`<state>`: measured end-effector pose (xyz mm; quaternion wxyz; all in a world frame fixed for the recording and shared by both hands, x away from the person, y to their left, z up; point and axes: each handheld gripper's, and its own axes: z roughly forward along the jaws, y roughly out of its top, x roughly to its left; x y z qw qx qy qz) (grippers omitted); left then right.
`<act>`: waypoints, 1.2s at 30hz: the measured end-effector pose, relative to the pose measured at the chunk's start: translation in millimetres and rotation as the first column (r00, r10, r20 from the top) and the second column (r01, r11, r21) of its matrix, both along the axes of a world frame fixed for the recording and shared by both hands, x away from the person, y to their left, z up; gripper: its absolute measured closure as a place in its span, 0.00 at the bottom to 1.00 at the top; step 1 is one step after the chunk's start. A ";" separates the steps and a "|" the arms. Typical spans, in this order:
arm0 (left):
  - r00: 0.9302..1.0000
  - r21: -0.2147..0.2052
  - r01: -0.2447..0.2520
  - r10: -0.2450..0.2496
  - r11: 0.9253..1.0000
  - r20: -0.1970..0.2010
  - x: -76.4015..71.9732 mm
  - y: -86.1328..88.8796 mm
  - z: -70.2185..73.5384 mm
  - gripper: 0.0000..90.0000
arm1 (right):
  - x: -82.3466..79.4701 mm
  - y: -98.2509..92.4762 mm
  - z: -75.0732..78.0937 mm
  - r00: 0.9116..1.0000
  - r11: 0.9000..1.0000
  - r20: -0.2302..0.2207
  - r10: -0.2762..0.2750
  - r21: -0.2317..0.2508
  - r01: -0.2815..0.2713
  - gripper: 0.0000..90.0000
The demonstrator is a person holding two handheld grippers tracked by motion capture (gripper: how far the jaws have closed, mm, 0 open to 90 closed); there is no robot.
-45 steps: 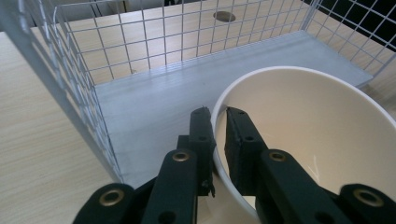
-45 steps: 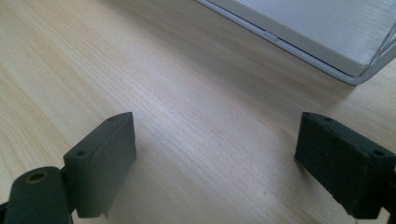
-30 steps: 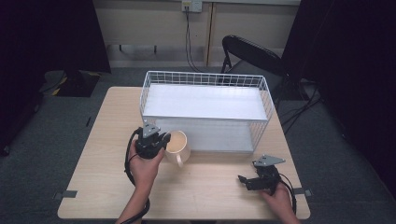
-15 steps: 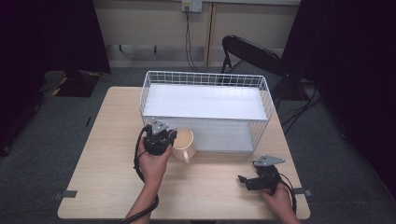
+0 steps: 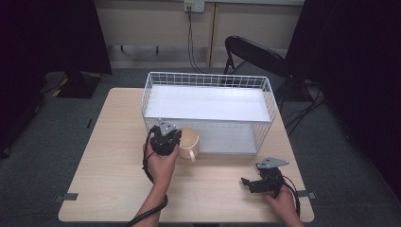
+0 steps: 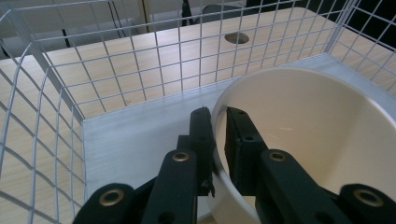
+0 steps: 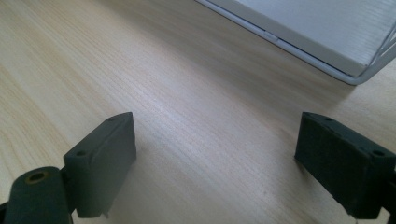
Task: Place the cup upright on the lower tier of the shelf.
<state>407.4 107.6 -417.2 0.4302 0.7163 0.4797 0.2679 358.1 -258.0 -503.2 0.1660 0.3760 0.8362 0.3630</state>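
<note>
A cream mug (image 5: 190, 141) with a handle hangs at the front left opening of a white wire rack (image 5: 208, 77). My left gripper (image 5: 171, 136) is shut on the mug's rim, one jaw inside and one outside. In the left gripper view the mug (image 6: 303, 126) is large at the right, with the left gripper (image 6: 217, 116) pinching its wall, and the rack's lower shelf (image 6: 135, 135) and wire mesh lie beyond. My right gripper (image 5: 247, 182) rests low at the table's front right, open and holding nothing. The right gripper view has the right gripper (image 7: 215, 154) wide apart above bare wood.
The rack has a solid white upper shelf (image 5: 208, 103) and stands at the back middle of the wooden table (image 5: 108, 156). A black folding chair (image 5: 257, 54) stands behind the table. The rack's base corner (image 7: 303, 28) lies ahead of the right gripper.
My left gripper has carried the mug to the right and forward, up to the rack's lower opening. The right gripper has stayed put.
</note>
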 end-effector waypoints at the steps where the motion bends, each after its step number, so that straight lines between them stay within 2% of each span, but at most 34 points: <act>1: 1.000 0.003 -0.003 0.003 1.000 0.004 0.6 -0.5 -1.2 0.91 | 0.0 0.0 0.0 1.000 1.000 0.000 0.000 0.000 0.000 0.13; 8: 0.999 0.003 -0.030 0.030 1.000 0.017 3.3 -6.6 -7.5 0.91 | 0.0 0.0 0.0 1.000 1.000 0.000 0.000 0.000 0.000 0.13; 15: 0.999 0.031 -0.045 0.044 0.999 0.015 8.2 -10.3 -12.0 0.91 | 0.0 0.0 0.0 1.000 1.000 0.000 0.000 0.000 0.000 0.13; 17: 0.998 0.011 -0.055 0.054 0.998 0.022 9.5 -11.6 -13.9 0.91 | 0.0 0.0 0.0 1.000 1.000 0.000 0.000 0.000 0.000 0.13; 18: 0.999 0.030 -0.051 0.051 0.998 0.011 10.3 -11.0 -14.1 0.91 | 0.0 0.0 0.0 1.000 1.000 0.000 0.000 0.000 0.000 0.13; 21: 0.998 0.015 -0.066 0.065 0.998 0.013 12.8 -12.4 -16.2 0.91 | 0.0 0.0 0.0 1.000 1.000 0.000 0.000 0.000 0.000 0.13; 22: 0.998 0.027 -0.061 0.061 0.998 0.009 13.1 -11.7 -16.2 0.91 | 0.0 0.0 0.0 1.000 1.000 0.000 0.000 0.000 0.000 0.13; 24: 0.997 0.019 -0.072 0.072 0.997 0.011 14.3 -12.0 -18.1 0.91 | 0.0 0.0 0.0 1.000 1.000 0.000 0.000 0.000 0.000 0.13; 25: 0.998 0.027 -0.070 0.070 0.997 0.004 14.9 -12.2 -18.8 0.91 | 0.0 0.0 0.0 1.000 1.000 0.000 0.000 0.000 0.000 0.13; 32: 0.997 0.027 -0.081 0.081 0.996 0.013 18.8 -15.8 -19.5 0.90 | 0.0 0.0 0.0 1.000 1.000 0.000 0.000 0.000 0.000 0.13; 36: 0.995 0.019 -0.096 0.096 0.995 0.033 19.6 -17.5 -21.2 0.90 | 0.0 0.0 0.0 1.000 1.000 0.000 0.000 0.000 0.000 0.13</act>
